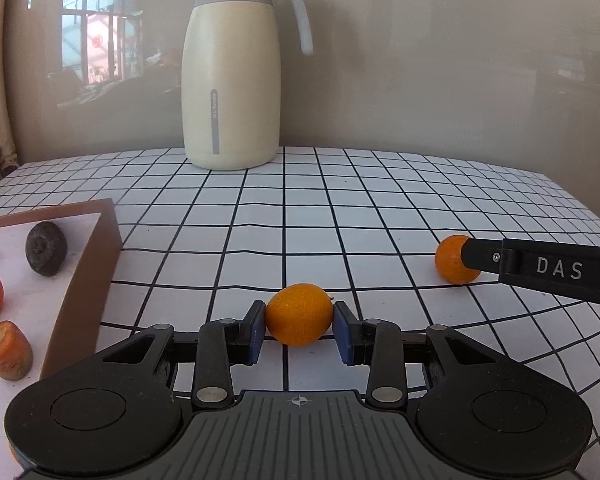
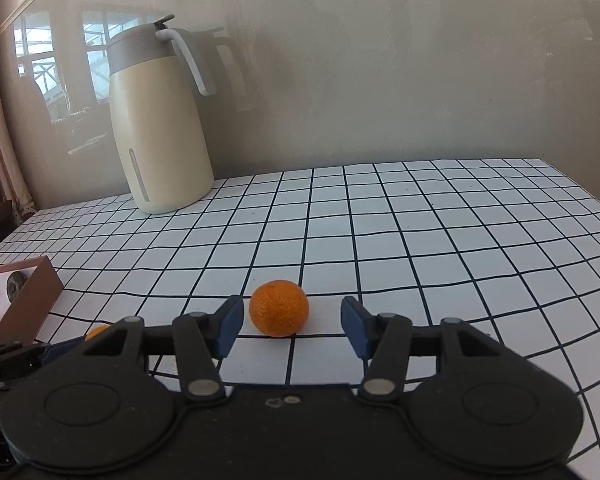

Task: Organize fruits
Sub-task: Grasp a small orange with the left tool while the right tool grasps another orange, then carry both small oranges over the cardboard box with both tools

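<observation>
My left gripper (image 1: pixel 299 322) is shut on a small orange kumquat (image 1: pixel 299 314), with both blue pads touching its sides just above the grid tablecloth. A round mandarin (image 2: pixel 279 308) lies on the cloth between the spread fingers of my right gripper (image 2: pixel 292 322), which is open and apart from it. The same mandarin (image 1: pixel 454 260) shows in the left wrist view, partly behind the right gripper's black finger (image 1: pixel 540 268). A brown-rimmed white tray (image 1: pixel 88 264) at the left holds a dark fruit (image 1: pixel 46 248) and orange fruits (image 1: pixel 10 352).
A tall cream thermos jug (image 1: pixel 232 80) with a grey lid stands at the back of the table near the wall. The tray (image 2: pixel 28 304) sits at the left edge in the right wrist view. The table's right edge (image 2: pixel 596 196) falls away at the far right.
</observation>
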`<state>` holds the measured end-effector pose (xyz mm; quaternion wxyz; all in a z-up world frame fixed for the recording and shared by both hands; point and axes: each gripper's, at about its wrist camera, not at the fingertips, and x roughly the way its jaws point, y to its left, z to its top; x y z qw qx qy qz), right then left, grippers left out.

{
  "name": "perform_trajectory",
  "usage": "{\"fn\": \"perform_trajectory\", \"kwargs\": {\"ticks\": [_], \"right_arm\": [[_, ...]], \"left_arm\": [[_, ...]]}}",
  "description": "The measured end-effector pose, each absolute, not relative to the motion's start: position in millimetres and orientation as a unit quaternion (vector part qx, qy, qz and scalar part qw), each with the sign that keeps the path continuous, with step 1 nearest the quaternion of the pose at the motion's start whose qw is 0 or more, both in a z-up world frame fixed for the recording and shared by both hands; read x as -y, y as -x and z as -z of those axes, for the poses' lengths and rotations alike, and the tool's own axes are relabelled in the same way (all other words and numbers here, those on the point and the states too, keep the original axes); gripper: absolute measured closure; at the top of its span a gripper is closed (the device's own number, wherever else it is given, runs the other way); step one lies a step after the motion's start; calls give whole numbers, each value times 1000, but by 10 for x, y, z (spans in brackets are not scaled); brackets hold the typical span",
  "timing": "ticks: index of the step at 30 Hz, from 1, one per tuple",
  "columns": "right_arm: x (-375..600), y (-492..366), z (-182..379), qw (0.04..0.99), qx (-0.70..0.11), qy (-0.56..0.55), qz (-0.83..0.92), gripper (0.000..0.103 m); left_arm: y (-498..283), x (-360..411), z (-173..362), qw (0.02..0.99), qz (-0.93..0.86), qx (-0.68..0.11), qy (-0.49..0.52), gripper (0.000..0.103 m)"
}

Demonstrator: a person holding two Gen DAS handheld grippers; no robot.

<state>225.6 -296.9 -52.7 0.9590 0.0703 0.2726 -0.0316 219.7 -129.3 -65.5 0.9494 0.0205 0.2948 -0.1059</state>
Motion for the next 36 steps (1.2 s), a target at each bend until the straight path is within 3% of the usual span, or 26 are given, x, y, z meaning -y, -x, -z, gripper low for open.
{"fn": "perform_trajectory", "kwargs": {"ticks": [12, 14, 36], "right_arm": [[2865, -2533, 648, 952, -298, -65, 22, 61], [2853, -2530, 648, 953, -297, -58, 28, 73], [2803, -2188, 612, 957, -287, -45, 15, 74]], "left_arm": [[-2241, 1244, 667, 949, 107, -294, -21, 67], [-2236, 1256, 668, 950, 106, -293, -24, 67], [-2139, 1275, 671, 952, 123, -279, -26, 67]]}}
